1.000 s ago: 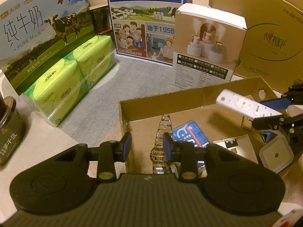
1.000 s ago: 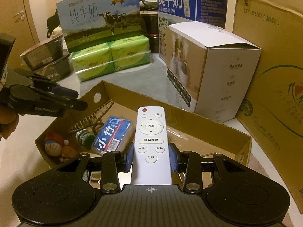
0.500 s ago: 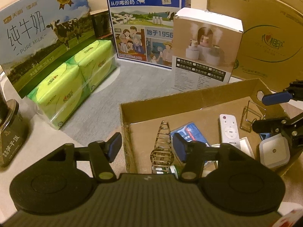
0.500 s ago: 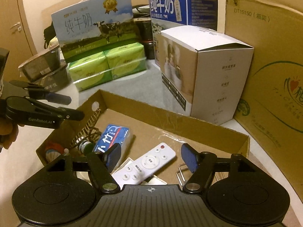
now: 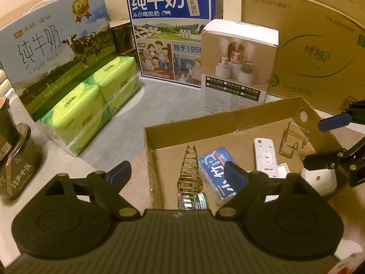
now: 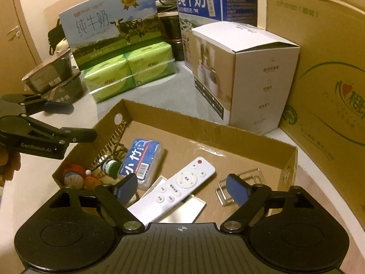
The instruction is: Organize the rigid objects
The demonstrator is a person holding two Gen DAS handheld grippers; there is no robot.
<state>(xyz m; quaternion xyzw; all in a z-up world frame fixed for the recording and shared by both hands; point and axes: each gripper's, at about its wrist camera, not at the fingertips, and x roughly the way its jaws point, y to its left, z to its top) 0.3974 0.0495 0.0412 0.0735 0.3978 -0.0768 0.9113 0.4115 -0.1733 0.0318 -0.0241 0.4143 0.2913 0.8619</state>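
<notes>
- The right gripper (image 6: 181, 188) hangs over the box's near edge, jaws opening, nothing between the pads.
- The remote (image 6: 175, 191), white with a red button at its far end, lies slanted on the floor of the box (image 6: 228, 125); a second ago the right gripper pinched it.
- The left gripper (image 5: 178, 174), by the box's left wall, has let go of the spiral glass piece (image 5: 190, 171); jaws opening, empty.
</notes>
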